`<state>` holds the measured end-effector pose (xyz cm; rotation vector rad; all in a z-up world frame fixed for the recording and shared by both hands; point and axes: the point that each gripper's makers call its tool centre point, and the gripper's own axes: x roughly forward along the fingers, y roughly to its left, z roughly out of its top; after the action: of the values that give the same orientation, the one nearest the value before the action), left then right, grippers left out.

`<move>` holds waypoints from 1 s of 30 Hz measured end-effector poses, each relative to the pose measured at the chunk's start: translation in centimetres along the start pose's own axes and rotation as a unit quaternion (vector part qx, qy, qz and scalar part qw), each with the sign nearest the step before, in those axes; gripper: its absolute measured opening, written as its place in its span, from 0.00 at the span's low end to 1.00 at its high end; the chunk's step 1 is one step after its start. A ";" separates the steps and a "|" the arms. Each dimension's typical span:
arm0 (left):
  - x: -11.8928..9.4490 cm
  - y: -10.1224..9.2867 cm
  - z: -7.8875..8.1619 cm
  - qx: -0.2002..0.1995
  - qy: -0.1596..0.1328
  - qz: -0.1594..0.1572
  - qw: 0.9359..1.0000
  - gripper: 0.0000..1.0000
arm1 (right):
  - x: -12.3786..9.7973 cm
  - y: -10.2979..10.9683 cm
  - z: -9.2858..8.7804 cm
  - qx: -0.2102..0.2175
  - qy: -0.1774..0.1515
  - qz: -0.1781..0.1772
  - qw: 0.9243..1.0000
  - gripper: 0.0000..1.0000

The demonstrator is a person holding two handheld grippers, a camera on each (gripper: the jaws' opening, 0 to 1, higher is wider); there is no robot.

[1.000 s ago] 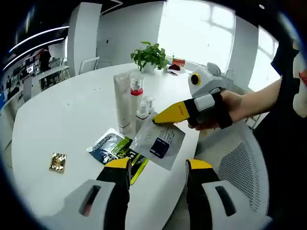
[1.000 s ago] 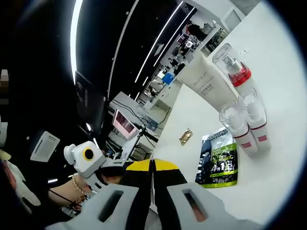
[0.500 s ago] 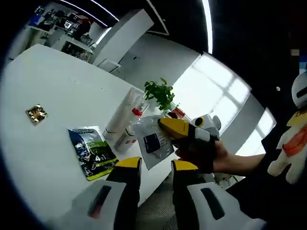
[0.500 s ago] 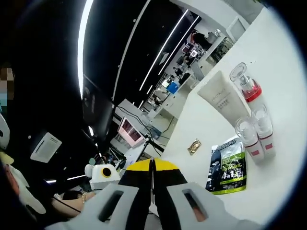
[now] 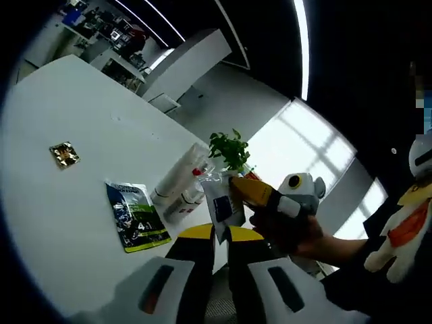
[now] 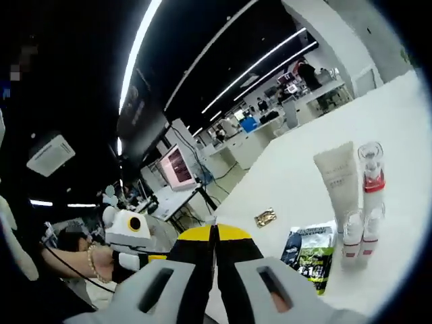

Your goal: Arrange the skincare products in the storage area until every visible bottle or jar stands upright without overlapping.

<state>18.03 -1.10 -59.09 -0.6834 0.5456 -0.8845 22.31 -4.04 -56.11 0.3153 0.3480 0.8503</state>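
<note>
My right gripper (image 5: 234,185), seen in the left gripper view, is shut on a white sachet (image 5: 219,200) and holds it in the air above the table's near edge. My left gripper (image 5: 221,235) has closed to a narrow gap on that sachet's lower corner. On the white table (image 5: 61,223) stand a white tube (image 6: 337,185), a tall pump bottle with a red collar (image 6: 371,177) and two small bottles (image 6: 359,235), all upright. A green-black sachet (image 6: 307,253) and a gold foil sachet (image 6: 265,217) lie flat. In the right gripper view my right gripper (image 6: 214,233) is shut, with the left gripper (image 6: 157,257) close at its left.
A potted plant (image 5: 228,147) stands behind the bottles. A hand (image 5: 290,229) carries the right gripper past the table's edge. A plush toy (image 5: 405,216) hangs at the right. Desks and a monitor (image 6: 177,169) fill the room behind.
My left jaws have gone from wide open to nearly together around the sachet's corner. The right gripper has lifted the white sachet off the table. Both views have tilted.
</note>
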 end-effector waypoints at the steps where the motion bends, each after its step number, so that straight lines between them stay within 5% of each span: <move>1: -0.1 0.0 0.1 -0.002 -0.002 0.002 1.000 0.00 | 0.1 0.0 -0.1 -0.016 0.008 -0.005 1.000 0.01; 6: -0.8 0.8 1.1 -0.006 -0.017 0.025 1.000 0.00 | 1.1 0.2 -0.7 -0.111 0.048 -0.016 0.993 0.01; 11: -1.3 2.1 1.7 -0.017 -0.022 0.047 0.999 0.00 | 1.6 -0.3 -1.8 -0.150 0.075 -0.025 0.985 0.01; 30: -1.3 9.4 -1.5 -0.104 -0.006 0.165 0.981 0.00 | 5.1 -2.7 -7.3 -0.186 0.149 -0.046 0.970 0.01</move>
<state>21.10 3.80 -66.72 -0.7603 0.7244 -0.5157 24.18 -0.84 -64.63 -0.1794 0.4688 0.8531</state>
